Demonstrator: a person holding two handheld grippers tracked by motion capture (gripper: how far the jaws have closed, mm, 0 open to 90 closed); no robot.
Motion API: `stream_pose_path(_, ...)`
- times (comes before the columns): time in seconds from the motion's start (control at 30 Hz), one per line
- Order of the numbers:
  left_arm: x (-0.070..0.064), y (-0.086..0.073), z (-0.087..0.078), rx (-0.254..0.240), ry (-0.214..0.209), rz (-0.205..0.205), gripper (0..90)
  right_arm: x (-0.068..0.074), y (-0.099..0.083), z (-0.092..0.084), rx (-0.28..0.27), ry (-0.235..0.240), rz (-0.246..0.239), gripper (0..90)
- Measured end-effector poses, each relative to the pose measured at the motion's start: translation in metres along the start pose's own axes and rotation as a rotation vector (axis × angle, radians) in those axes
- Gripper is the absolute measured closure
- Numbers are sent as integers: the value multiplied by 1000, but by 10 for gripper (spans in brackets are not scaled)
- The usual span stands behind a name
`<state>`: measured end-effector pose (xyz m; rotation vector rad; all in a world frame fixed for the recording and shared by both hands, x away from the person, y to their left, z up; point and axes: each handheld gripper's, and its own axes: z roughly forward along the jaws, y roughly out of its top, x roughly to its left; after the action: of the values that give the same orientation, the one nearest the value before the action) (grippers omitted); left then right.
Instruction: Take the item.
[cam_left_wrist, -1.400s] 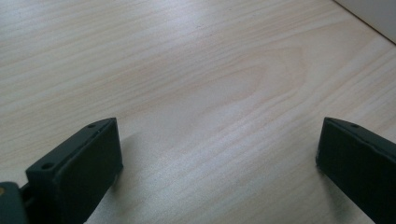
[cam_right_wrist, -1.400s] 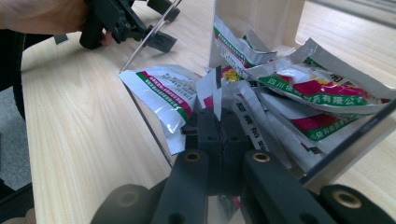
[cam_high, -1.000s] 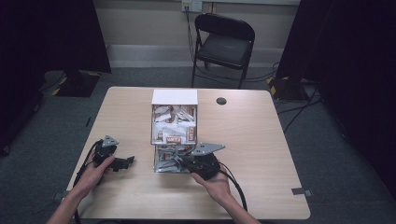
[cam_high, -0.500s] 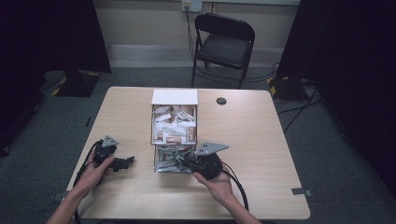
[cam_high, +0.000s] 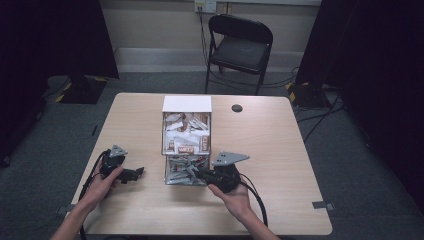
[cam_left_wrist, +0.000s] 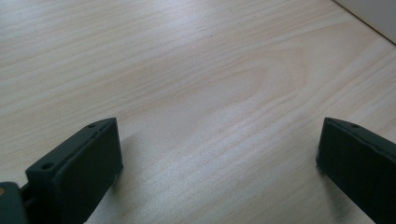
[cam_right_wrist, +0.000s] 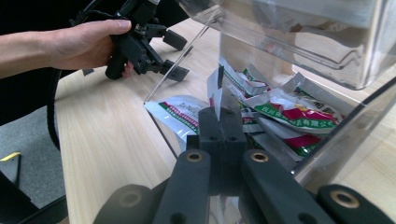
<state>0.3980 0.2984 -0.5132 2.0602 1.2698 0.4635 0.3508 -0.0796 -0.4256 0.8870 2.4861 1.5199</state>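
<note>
The right gripper (cam_right_wrist: 219, 112) was clamped on a sauce packet (cam_right_wrist: 215, 88); draw it straight out toward five o'clock, clear of the clear bin (cam_high: 186, 170). The left gripper (cam_left_wrist: 219, 154) stood apart, idle.

- The high view is dim, dark curtains at both sides; the pale table (cam_high: 280, 150) catches soft overhead light.
- The left gripper view is bright and even, with faint shadows under the jaws.
- The right gripper view shows glare on the clear box (cam_right_wrist: 299, 42); the near jaws blur.
</note>
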Motion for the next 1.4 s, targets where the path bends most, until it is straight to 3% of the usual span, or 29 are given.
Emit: stream_pose_path(1.4, 0, 0, 0, 0, 0, 0, 0, 11, 7, -35, -84, -12, -13, 900)
